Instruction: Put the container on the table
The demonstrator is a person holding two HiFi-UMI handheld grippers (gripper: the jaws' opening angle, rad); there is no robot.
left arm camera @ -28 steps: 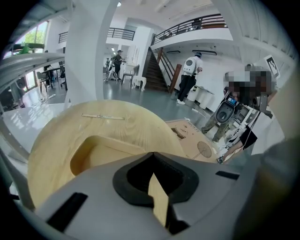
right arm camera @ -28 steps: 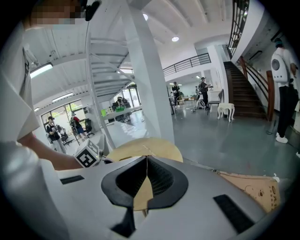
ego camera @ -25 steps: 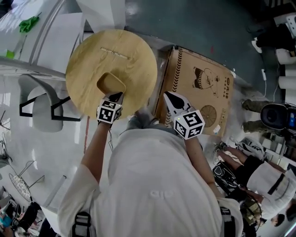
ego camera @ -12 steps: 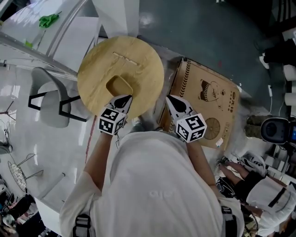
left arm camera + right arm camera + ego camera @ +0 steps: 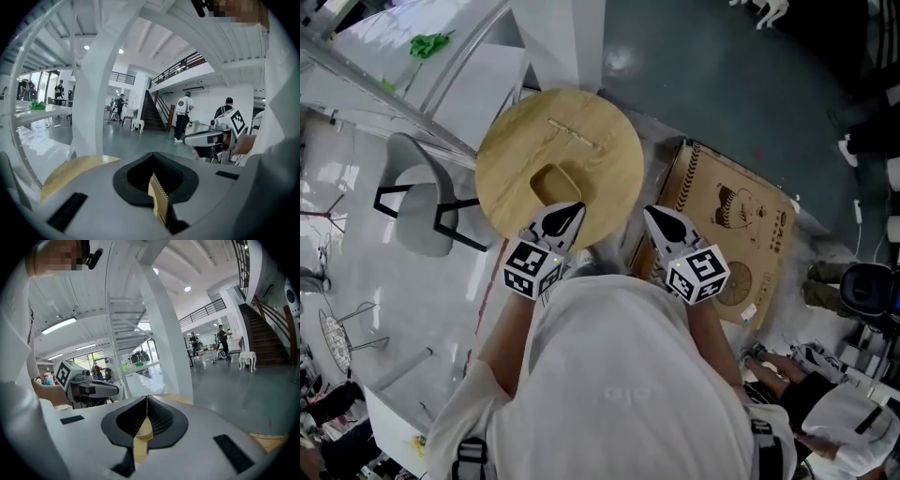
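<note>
A small tan wooden container with rounded corners sits on the round wooden table. My left gripper hovers above the table's near edge, its tip just beside the container, jaws shut and empty. My right gripper hangs to the right of the table over the floor, also shut with nothing in it. In the left gripper view the shut left gripper points level across the hall, with the table's rim low at the left. The right gripper view shows the right gripper closed to a thin line.
A flat printed cardboard box lies on the floor right of the table. A grey chair stands at its left, a white pillar behind it. A white desk runs along the upper left. People stand far off in the hall.
Both grippers have risen toward the camera, the left one more. Its tip has come away from the container, which stays on the table.
</note>
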